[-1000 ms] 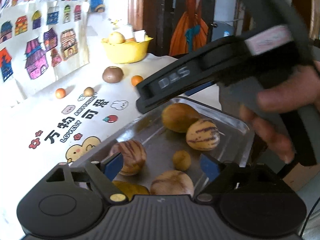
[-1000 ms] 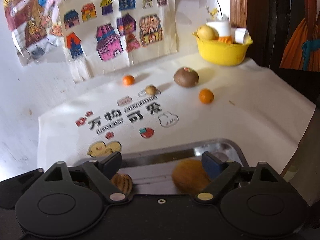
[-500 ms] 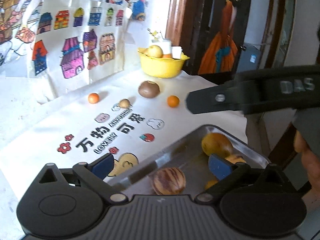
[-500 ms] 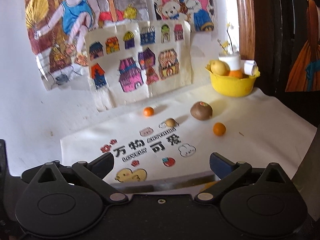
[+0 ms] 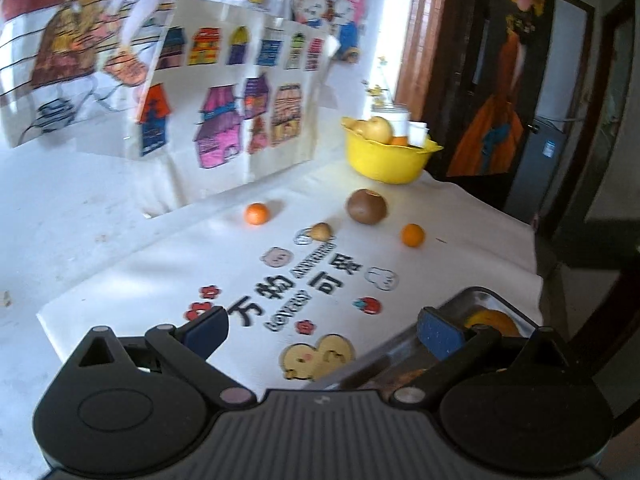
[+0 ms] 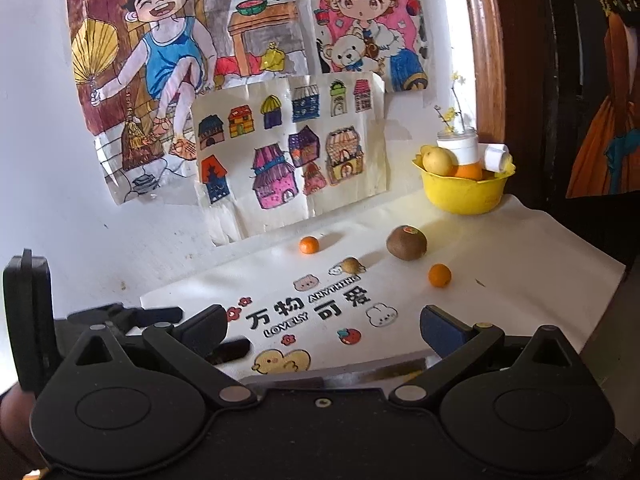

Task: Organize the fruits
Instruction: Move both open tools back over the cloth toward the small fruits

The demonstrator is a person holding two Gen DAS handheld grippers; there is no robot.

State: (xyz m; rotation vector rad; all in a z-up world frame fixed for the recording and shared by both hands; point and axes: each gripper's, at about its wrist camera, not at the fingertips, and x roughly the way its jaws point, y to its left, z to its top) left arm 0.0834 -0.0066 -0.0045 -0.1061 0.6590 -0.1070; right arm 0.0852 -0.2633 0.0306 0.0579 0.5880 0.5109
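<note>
Loose fruit lies on the white printed cloth (image 5: 160, 280): a brown kiwi (image 5: 366, 206), two small oranges (image 5: 257, 214) (image 5: 413, 235) and a small tan fruit (image 5: 321, 231). The same kiwi (image 6: 406, 243), oranges (image 6: 309, 245) (image 6: 439, 275) and tan fruit (image 6: 351, 265) show in the right wrist view. A steel tray (image 5: 476, 300) holding a yellow fruit (image 5: 490, 320) sits at the near right, mostly hidden by my left gripper (image 5: 322, 326), which is open and empty. My right gripper (image 6: 322, 328) is open and empty above the tray's far rim (image 6: 380, 370).
A yellow bowl (image 5: 388, 156) with a pear, an orange and white containers stands at the back right; it also shows in the right wrist view (image 6: 464, 192). Children's drawings (image 6: 288, 152) hang on the wall behind. The cloth's right edge drops off by dark furniture.
Both grippers have pulled back and tilted up from the tray, so most tray fruit has left view. The right gripper no longer crosses the left wrist view.
</note>
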